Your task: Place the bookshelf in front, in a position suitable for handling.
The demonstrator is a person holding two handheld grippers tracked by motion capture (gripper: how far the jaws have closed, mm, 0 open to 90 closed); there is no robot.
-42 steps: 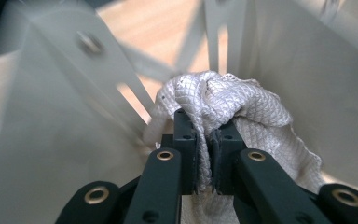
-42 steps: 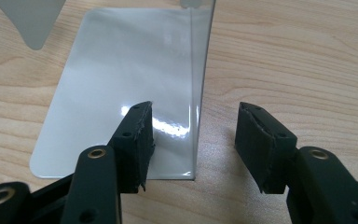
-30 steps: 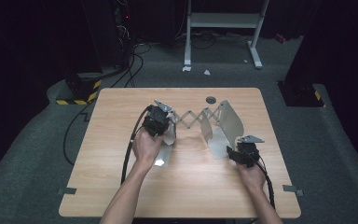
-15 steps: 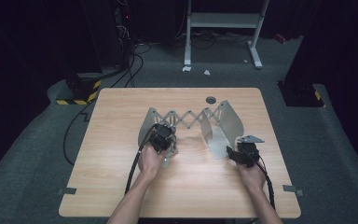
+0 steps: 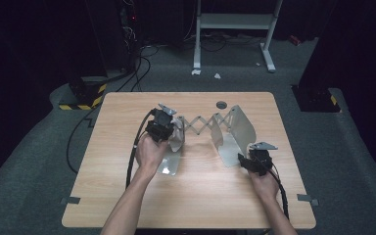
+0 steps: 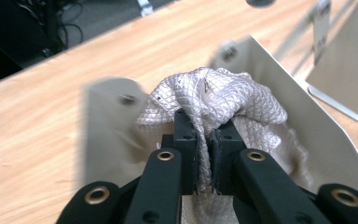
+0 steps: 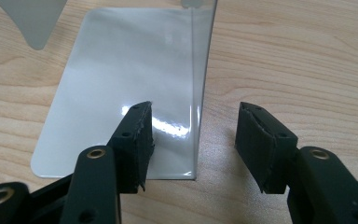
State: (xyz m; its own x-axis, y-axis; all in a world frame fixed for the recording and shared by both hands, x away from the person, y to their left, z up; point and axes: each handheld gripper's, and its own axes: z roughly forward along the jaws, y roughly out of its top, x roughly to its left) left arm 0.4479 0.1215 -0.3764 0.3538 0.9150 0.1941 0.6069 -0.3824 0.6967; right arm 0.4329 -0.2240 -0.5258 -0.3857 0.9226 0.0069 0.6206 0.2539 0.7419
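Observation:
A metal rack with two curved end plates joined by scissor links (image 5: 200, 122) stands mid-table. My left gripper (image 5: 172, 131) is at the left end plate (image 5: 169, 165), shut on a white quilted cloth (image 5: 178, 134). Its jaws (image 6: 204, 135) pinch a fold of the cloth (image 6: 214, 93), which bunches up against that plate's upright wall (image 6: 326, 140). My right gripper (image 5: 247, 159) rests low at the near corner of the right end plate (image 5: 240, 128). Its jaws (image 7: 193, 135) stand open, with the plate's thin upright edge (image 7: 200, 93) between the pads and untouched above the flat base (image 7: 121, 65).
A small dark round disc (image 5: 221, 105) lies near the table's far edge. The wooden tabletop (image 5: 191, 196) is bare in front of the rack. Beyond the table are a white stand (image 5: 235, 22), cables and a striped block (image 5: 81, 105) on the floor.
The left gripper with the cloth drew back toward the near edge, then moved forward again to the left plate's upright. The right gripper has stayed still.

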